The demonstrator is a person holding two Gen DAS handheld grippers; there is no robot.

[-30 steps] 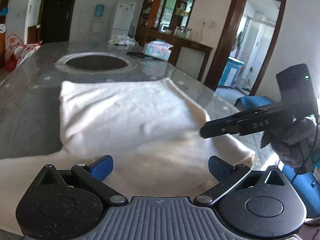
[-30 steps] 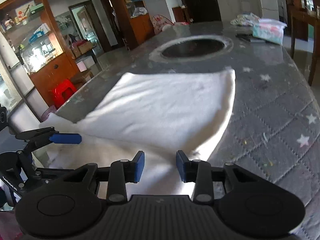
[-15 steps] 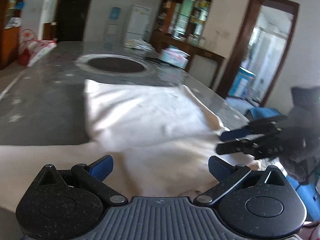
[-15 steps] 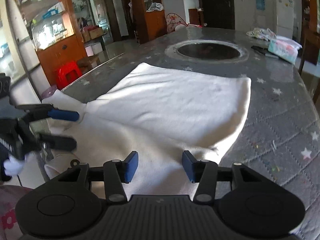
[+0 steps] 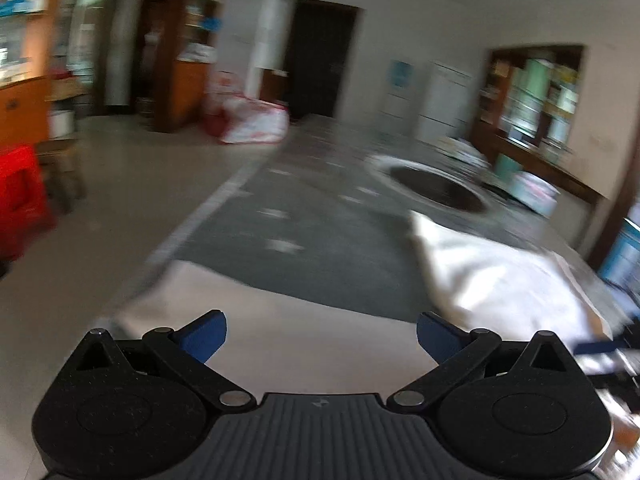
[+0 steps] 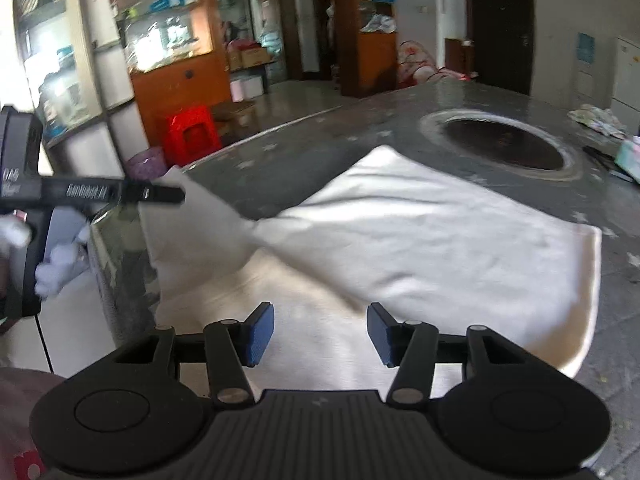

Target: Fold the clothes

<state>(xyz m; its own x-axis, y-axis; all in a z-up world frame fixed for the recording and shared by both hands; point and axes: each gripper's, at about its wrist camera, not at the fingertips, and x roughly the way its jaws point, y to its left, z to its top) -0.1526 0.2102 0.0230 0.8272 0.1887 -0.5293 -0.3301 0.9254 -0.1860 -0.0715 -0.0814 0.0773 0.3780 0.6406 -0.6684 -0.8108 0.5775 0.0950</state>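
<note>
A white garment [image 6: 420, 248] lies partly folded on the grey table [image 6: 320, 160]; its folded body is on the right and a loose part trails toward me and the table's left edge. In the blurred left wrist view the garment [image 5: 492, 276] lies at the right, with pale cloth [image 5: 280, 320] beneath the jaws. My left gripper [image 5: 320, 334] is open wide and empty above that cloth. It also shows in the right wrist view [image 6: 160, 196] by the cloth's left corner. My right gripper [image 6: 320, 336] is open and empty just above the garment's near part.
A round dark recess [image 6: 504, 144] sits in the table beyond the garment. A tissue pack [image 5: 532, 196] and small items lie at the far right. A red stool [image 6: 192, 134], cabinets and open floor [image 5: 100, 200] are left of the table.
Both grippers have swung left. The left wrist view turned from the garment toward the floor and the cloth's left end. The right gripper's jaws have opened wider.
</note>
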